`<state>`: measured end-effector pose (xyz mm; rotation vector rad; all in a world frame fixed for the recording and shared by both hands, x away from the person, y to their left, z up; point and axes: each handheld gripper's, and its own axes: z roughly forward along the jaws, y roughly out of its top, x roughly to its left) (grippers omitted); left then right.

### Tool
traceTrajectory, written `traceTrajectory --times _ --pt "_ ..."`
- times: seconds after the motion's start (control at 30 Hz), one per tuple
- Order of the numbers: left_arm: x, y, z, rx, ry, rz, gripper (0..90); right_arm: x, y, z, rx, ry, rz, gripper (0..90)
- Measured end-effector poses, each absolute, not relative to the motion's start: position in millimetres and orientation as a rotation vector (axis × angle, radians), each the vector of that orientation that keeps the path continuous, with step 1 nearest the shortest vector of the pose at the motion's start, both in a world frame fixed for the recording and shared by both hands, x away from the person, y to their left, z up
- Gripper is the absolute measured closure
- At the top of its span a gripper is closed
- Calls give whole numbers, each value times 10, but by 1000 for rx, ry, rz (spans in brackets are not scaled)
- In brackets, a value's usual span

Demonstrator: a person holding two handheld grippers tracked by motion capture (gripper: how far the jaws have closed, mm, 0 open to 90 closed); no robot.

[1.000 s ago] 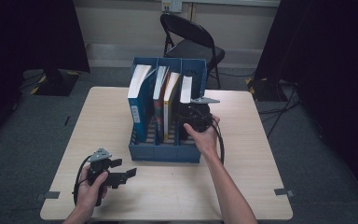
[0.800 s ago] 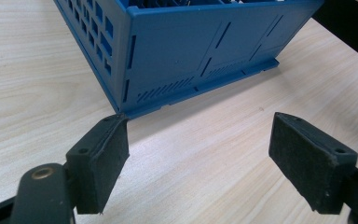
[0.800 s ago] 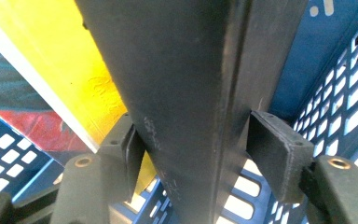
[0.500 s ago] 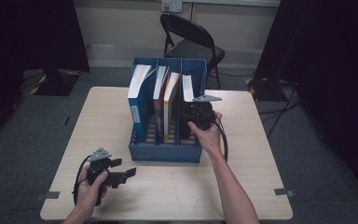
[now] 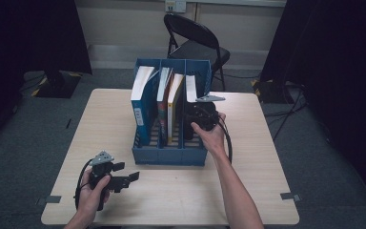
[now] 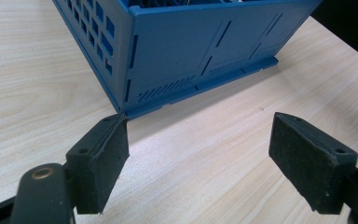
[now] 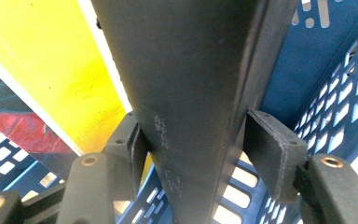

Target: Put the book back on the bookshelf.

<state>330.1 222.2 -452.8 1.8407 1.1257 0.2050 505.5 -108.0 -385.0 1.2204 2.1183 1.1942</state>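
Note:
A blue three-slot file rack (image 5: 169, 155) stands mid-table with books upright in it: a blue-covered one (image 5: 140, 102) on the left, a red one (image 5: 163, 90) and a yellow one (image 5: 174, 102) in the middle. In the right slot stands a black book (image 7: 191, 70), and my right gripper (image 7: 191, 149) is shut on its spine. From the high view that gripper (image 5: 190, 123) reaches into the right slot. My left gripper (image 5: 127, 171) rests low over the table before the rack's front left corner, open with nothing between its pads (image 6: 198, 158).
The rack's perforated wall (image 7: 326, 70) is close on one side of the black book and the yellow book (image 7: 42, 60) on the other. A folding chair (image 5: 195, 40) stands behind the table (image 5: 267, 157). Dark curtains hang on both sides.
The right hand and gripper have shifted slightly toward the far side at the rack's right slot. The left gripper has stayed where it was.

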Motion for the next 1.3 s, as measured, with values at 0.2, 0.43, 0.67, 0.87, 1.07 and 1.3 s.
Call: traceTrajectory --times 0.2,0.43,0.67,0.87,1.07,1.3 --pt "3302 2225 -4529 1840 1127 205 197 5067 -1092 -3855 1219 2121 1203 402" --pt "3310 2251 -4527 1837 1133 204 197 5044 -1118 -3855 1229 2128 1231 386" --pt "3341 2268 -4519 1827 1150 211 198 4988 -1142 -3817 1230 2130 1251 382" --pt "3365 2281 -4518 1816 1159 211 199 4963 -1135 -3805 1226 2131 1245 356" --pt "3399 2295 -4535 1817 1177 223 203 4906 -1223 -3818 1246 2132 1241 304" --pt "3362 2328 -4522 1839 1154 258 198 4762 -1375 -3769 1270 2108 1300 199"
